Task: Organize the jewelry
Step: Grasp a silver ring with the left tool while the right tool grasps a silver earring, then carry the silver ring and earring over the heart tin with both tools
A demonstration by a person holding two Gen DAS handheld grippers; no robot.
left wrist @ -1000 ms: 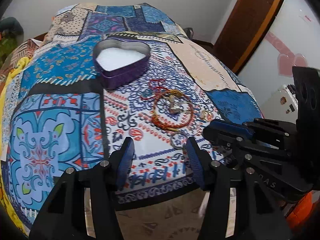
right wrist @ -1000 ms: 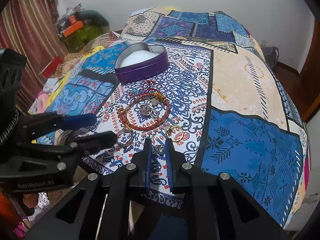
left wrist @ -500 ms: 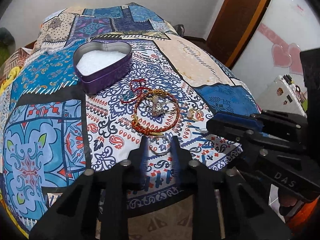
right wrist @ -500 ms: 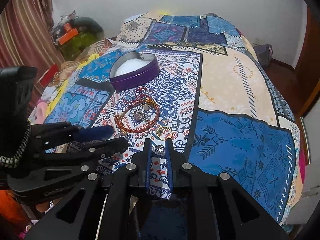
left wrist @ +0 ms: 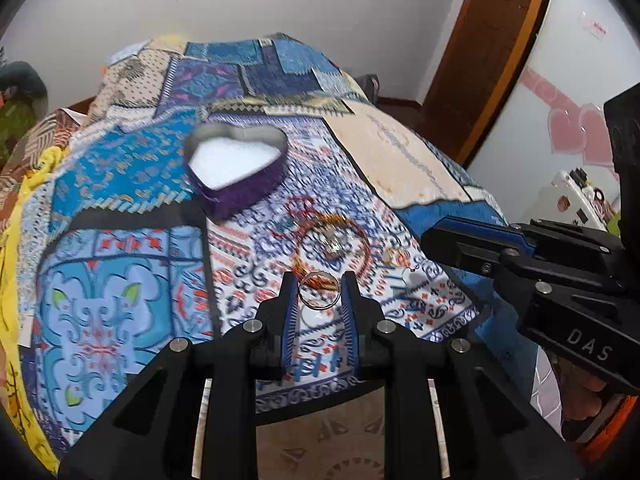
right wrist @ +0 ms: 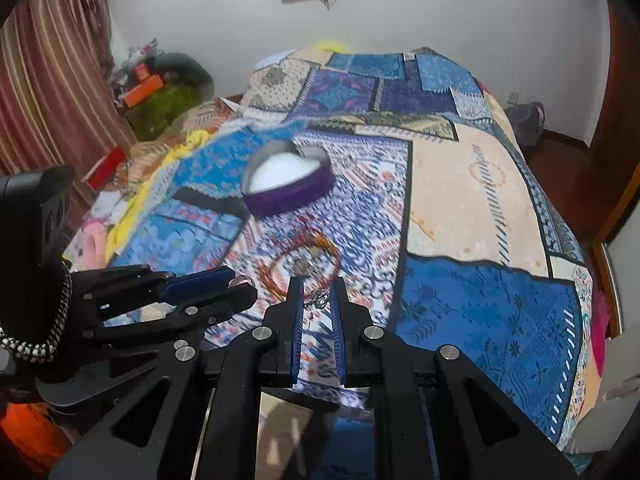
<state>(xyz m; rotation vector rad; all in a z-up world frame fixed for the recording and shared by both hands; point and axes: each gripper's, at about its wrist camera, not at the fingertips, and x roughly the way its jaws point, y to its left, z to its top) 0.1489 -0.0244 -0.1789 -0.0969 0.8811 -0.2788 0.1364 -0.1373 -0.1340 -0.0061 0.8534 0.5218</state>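
The left hand-held gripper (left wrist: 319, 289) is clenched on a thin silver ring (left wrist: 319, 290), which stands on edge between its blue-padded fingers (left wrist: 289, 308); half a second ago those fingers were just closing over the ring as it lay on the bed, and now ring and gripper are raised off the patterned bedspread (left wrist: 120, 264), above the near edge of the bed. The right hand-held gripper (right wrist: 317, 298) grasps a small silver charm piece (right wrist: 319, 298) with a short bit dangling below it, pinched as it was a second ago, but it too has risen, so the bed looks farther below. On the bedspread, the red and gold bracelet (left wrist: 333, 245) lies where it was, near the near edge, with a small metal piece inside its loop and a gold ring (left wrist: 394, 257) just to its right. Beyond it, toward the middle of the bed, sits the purple heart-shaped box (left wrist: 240, 168), open, white-lined and unmoved. The background of both views is blurred.
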